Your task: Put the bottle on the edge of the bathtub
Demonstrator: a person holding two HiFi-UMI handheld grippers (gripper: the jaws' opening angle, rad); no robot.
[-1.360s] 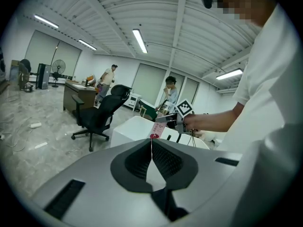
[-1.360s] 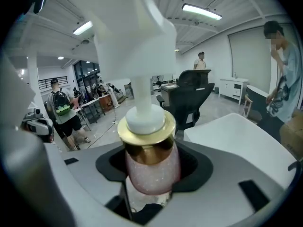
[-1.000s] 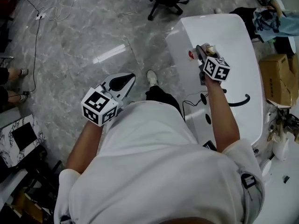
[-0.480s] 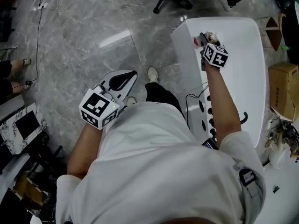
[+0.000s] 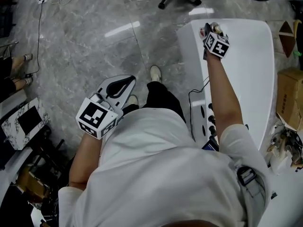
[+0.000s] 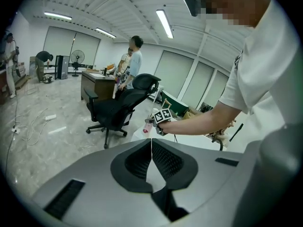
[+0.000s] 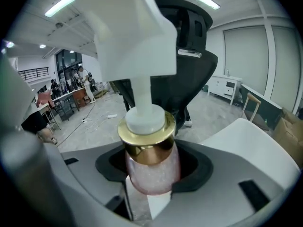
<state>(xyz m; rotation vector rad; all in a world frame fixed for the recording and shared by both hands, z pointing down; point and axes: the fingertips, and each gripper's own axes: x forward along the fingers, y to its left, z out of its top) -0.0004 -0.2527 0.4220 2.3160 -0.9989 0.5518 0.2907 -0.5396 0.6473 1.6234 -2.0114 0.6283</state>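
Bottle (image 7: pixel 150 169) first: we see its pink, glittery body pinched between the pads of the right gripper (image 5: pixel 209 32). The jaws stand wide around it, and the gold collar and white pump rise upright just above them. The pump head fills much of the right gripper view and runs out past its top edge. From the head view, we hold it at arm's length over the far left corner of the bathtub (image 5: pixel 251 60), right at the rim. Below the bottle, a strip of the white rim shows between the jaws, with grey floor (image 5: pixel 94 41) beside it. The jaws hide the bottle's base, so we cannot tell whether it stands on the rim or hangs just above it. From above, the gripper's marker cube covers most of the bottle, leaving only a bit of the pump and a reddish patch. The left gripper (image 6: pixel 151 152) has its jaws pressed together with nothing between them. We hold it low by our left side over the floor, well apart from the bottle. A black chair (image 7: pixel 189 56) stands just beyond the tub's far end. A cable (image 5: pixel 193 100) lies on the near rim, and our own torso hides the tub's near end. A cardboard box (image 5: pixel 289 98) sits to the right of the tub, cut off by the frame.
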